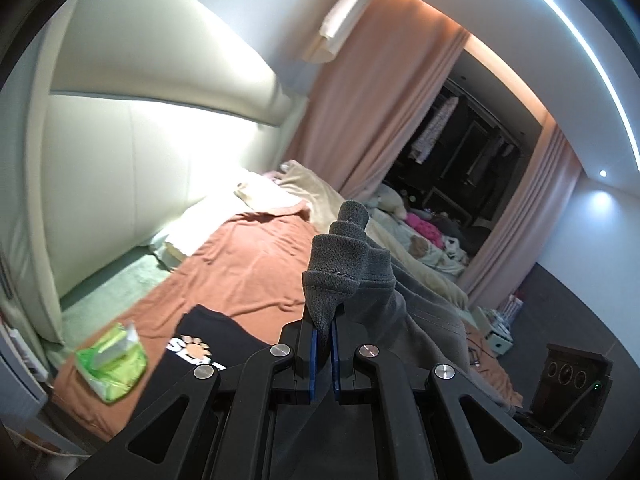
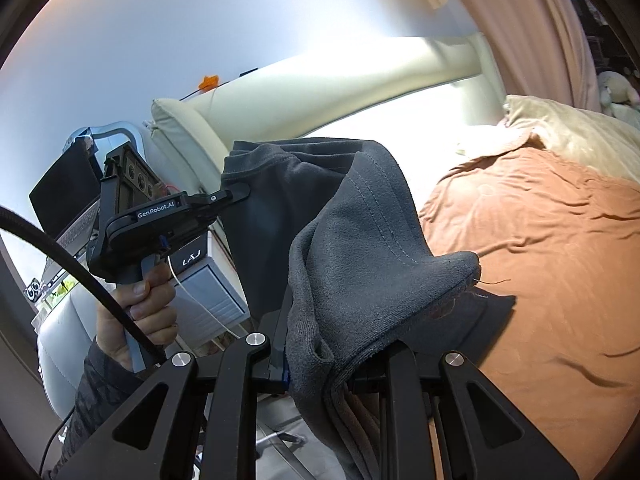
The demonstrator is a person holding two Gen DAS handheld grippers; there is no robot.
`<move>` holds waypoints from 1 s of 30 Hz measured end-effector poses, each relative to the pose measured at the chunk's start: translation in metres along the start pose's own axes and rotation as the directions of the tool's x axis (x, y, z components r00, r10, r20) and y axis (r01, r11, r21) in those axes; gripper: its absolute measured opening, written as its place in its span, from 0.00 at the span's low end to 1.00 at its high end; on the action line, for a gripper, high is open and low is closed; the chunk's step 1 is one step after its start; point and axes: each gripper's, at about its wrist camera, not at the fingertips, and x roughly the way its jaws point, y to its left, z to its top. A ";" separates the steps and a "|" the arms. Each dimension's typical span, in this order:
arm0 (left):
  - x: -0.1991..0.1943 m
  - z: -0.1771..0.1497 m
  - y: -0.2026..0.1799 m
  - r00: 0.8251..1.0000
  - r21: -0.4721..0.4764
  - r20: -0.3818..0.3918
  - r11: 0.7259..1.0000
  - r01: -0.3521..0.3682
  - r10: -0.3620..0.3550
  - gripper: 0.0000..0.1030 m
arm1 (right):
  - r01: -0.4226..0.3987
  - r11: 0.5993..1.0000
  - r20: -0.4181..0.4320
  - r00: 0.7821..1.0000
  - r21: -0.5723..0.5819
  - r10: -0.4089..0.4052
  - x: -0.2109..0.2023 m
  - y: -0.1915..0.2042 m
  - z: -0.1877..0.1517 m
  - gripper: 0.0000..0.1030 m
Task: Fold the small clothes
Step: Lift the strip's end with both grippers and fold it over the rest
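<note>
A grey fleece garment [image 1: 348, 264] hangs in the air over the bed, stretched between both grippers. In the left wrist view my left gripper [image 1: 324, 330] is shut on a bunched edge of it between the blue pads. From the right wrist view, that left gripper [image 2: 240, 194] pinches the garment's far corner, held by a hand [image 2: 148, 308]. My right gripper [image 2: 320, 360] is shut on a thick fold of the grey garment [image 2: 360, 232], which drapes over and hides most of its fingers. A black shirt with a paw print [image 1: 208, 340] lies on the bed below.
The bed has an orange sheet [image 1: 248, 264], pillows and a beige blanket [image 1: 316, 196] towards the cream headboard [image 1: 120, 160]. A green wipes pack [image 1: 112, 360] lies near the sheet's corner. A white bedside unit [image 2: 212, 288] stands left of the bed. Pink curtains [image 1: 360, 120] hang behind.
</note>
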 end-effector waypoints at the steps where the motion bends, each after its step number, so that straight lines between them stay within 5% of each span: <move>1: 0.000 0.001 0.006 1.000 -0.001 0.001 1.000 -0.013 0.013 0.05 | -0.005 1.000 -0.002 1.000 0.000 0.005 0.004 -0.002 0.000 0.15; 15: 0.068 -0.001 0.082 0.986 -0.027 -0.033 0.986 -0.165 0.164 0.05 | -0.018 1.000 -0.095 0.995 0.018 0.019 0.076 -0.076 0.005 0.15; 30: 0.182 -0.001 0.111 0.955 0.022 -0.148 0.967 -0.255 0.256 0.05 | 0.011 0.995 -0.155 0.988 0.103 0.005 0.132 -0.153 0.010 0.15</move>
